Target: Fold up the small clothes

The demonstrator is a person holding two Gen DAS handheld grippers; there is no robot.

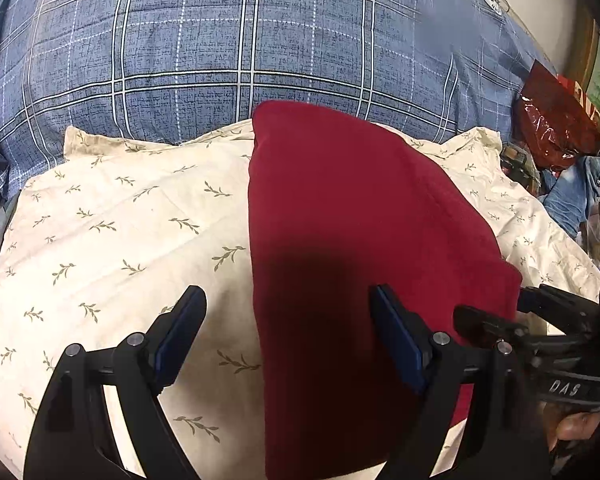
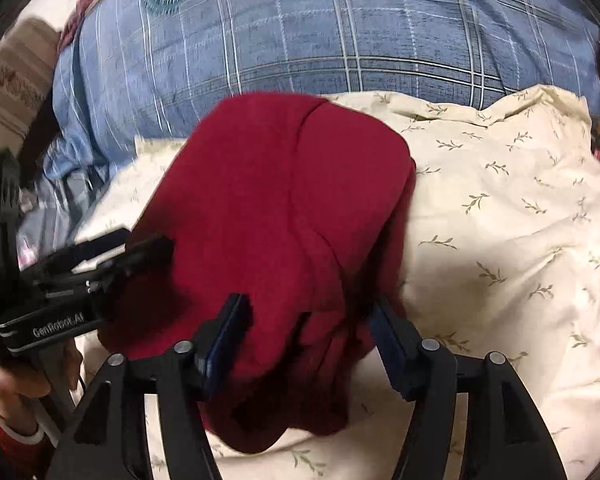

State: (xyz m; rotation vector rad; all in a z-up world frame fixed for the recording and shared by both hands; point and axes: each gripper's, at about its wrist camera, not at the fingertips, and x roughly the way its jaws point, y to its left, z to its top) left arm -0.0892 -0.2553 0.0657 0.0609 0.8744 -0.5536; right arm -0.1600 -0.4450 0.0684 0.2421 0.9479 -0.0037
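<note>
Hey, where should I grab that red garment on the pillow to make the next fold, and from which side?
Probably the near end of the red garment, where it bunches into a thick rumpled edge between the open right gripper. Come from the near side, pointing down and forward, since that end lifts slightly off the cream pillow while the far end lies flat.

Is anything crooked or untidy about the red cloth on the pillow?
Yes. The red cloth is folded unevenly: its near end bunches into loose lumps on the cream pillow, in the right wrist view.
</note>
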